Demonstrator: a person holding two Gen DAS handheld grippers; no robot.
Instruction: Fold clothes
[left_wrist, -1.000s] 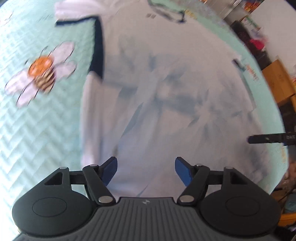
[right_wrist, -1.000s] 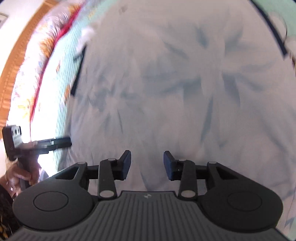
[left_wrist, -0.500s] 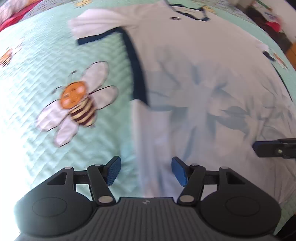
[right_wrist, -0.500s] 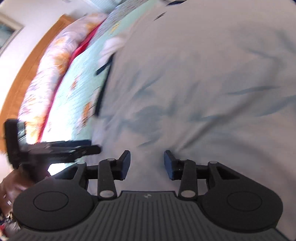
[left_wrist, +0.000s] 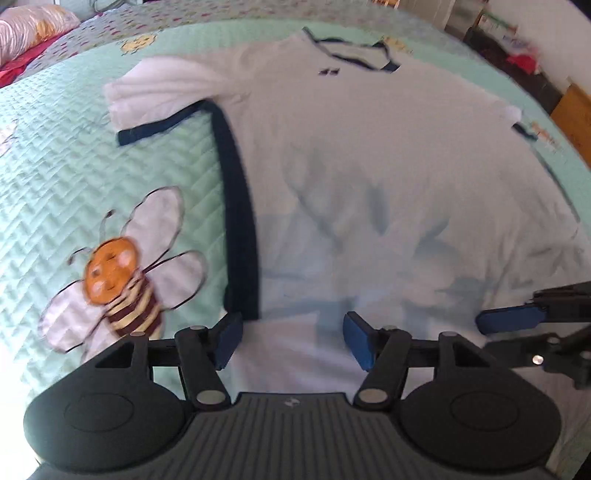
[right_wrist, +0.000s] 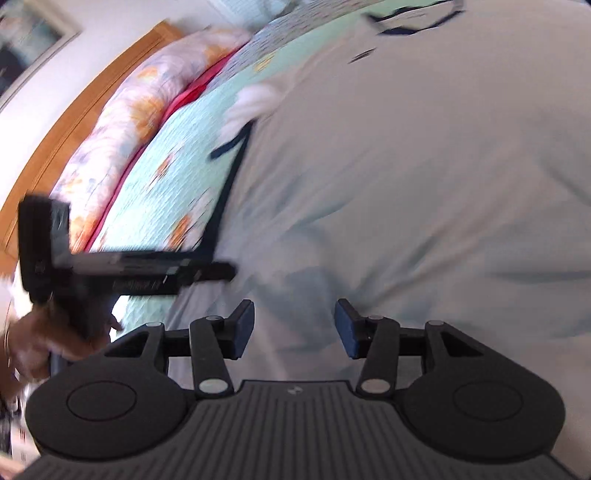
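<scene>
The shirt (left_wrist: 369, 155) is white with navy trim along its side seam, sleeve hem and collar, and pale blue leaf-like streaks across its lower half. The quilt (left_wrist: 74, 177) is mint green with a zigzag stitch, bearing an orange-faced, brown-striped bee (left_wrist: 118, 280) at 9 o'clock. Both grippers are black with blue fingers (left_wrist: 354, 339). The pillow (right_wrist: 147, 96) is floral orange and lilac.

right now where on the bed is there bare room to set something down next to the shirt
Bare quilt lies on the shirt's left, between its navy side trim, the sleeve and the pillows; only a printed bee there. The white shirt fills the middle, and both open grippers, left and right, crowd its near hem.
</scene>
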